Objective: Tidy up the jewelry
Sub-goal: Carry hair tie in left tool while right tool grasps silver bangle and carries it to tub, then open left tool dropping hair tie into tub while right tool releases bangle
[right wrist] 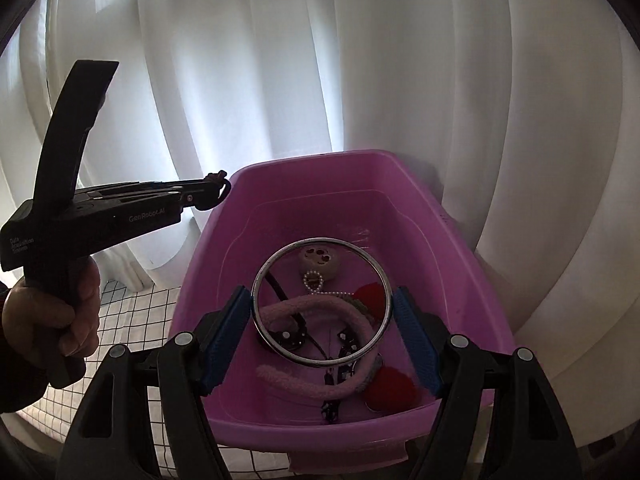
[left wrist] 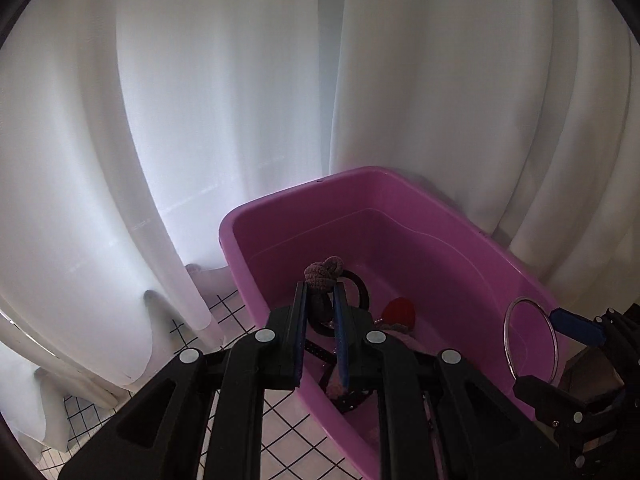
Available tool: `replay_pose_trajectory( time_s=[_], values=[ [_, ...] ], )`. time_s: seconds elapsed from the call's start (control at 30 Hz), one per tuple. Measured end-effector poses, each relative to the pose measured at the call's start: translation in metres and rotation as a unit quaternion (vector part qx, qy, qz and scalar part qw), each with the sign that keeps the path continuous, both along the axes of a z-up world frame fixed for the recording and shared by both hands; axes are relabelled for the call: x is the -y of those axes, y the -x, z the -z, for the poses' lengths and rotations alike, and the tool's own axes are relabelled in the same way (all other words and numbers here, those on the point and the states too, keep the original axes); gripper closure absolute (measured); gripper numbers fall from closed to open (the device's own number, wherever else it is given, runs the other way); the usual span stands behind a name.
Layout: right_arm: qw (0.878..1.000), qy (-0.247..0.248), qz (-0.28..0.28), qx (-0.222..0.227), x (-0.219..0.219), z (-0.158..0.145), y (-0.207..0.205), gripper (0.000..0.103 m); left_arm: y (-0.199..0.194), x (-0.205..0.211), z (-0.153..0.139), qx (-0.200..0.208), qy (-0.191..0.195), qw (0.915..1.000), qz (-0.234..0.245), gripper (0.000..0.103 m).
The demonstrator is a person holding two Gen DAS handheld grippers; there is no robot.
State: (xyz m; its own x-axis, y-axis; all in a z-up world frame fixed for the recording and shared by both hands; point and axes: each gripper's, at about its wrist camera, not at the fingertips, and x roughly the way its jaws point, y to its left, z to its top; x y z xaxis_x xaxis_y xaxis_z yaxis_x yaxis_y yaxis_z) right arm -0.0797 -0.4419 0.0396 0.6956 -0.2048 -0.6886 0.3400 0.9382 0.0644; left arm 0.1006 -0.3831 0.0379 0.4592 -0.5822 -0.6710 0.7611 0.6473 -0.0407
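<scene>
A thin silver bangle [right wrist: 321, 301] stands upright between the blue pads [right wrist: 416, 338] of the right gripper [right wrist: 320, 336], whose jaws are spread wide and press its rim on both sides, holding it over the near end of a pink plastic tub [right wrist: 420, 192]. Seen through and around the ring, the tub's floor carries a fuzzy pink headband [right wrist: 320, 312], a string of small white pearls [right wrist: 316, 282], a beige piece with dark spots [right wrist: 320, 261], two red pompoms [right wrist: 390, 390] and some dark beaded pieces [right wrist: 336, 360]. In the left wrist view the same bangle [left wrist: 531, 340] shows at the tub's right wall [left wrist: 460, 264], pinched by the right gripper's blue pad [left wrist: 576, 326]. The left gripper [left wrist: 320, 308] hangs above the tub's left side with its jaws drawn nearly together on a knotted brown hair scrunchie [left wrist: 323, 274], which bulges above the fingertips. Below it lie a black ring [left wrist: 362, 290] and a red pompom [left wrist: 398, 312]. From the right wrist view, a hand [right wrist: 60, 312] grips the left gripper's black handle [right wrist: 100, 216] beside the tub's left rim. The tub rests on a white cloth with a black grid [left wrist: 236, 316], and white curtains [left wrist: 220, 100] hang close behind.
</scene>
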Motion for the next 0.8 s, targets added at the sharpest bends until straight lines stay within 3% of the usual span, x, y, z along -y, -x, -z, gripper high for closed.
replay_pose_trajectory(
  time_s=[0.27, 0.47, 0.67, 0.73, 0.8],
  values=[
    [0.998, -0.034, -0.021, -0.048, 0.029, 0.03, -0.021, 0.033, -0.018, 0.066, 0.032, -0.039, -0.074, 0.9965, 0.003, 0.09],
    [0.996, -0.044, -0.033, -0.069, 0.043, 0.043, -0.035, 0.033, -0.033, 0.083, 0.05, -0.082, -0.105, 0.9911, -0.001, 0.089],
    [0.995, -0.045, -0.039, -0.075, 0.046, 0.049, -0.042, 0.032, -0.043, 0.086, 0.057, -0.095, -0.119, 0.9882, -0.014, 0.086],
    [0.995, -0.052, -0.038, -0.078, 0.048, 0.051, -0.044, 0.031, -0.043, 0.085, 0.056, -0.093, -0.117, 0.9886, -0.016, 0.069],
    [0.994, -0.055, -0.037, -0.081, 0.05, 0.05, -0.046, 0.028, -0.043, 0.083, 0.054, -0.087, -0.114, 0.9894, -0.023, 0.034]
  ],
)
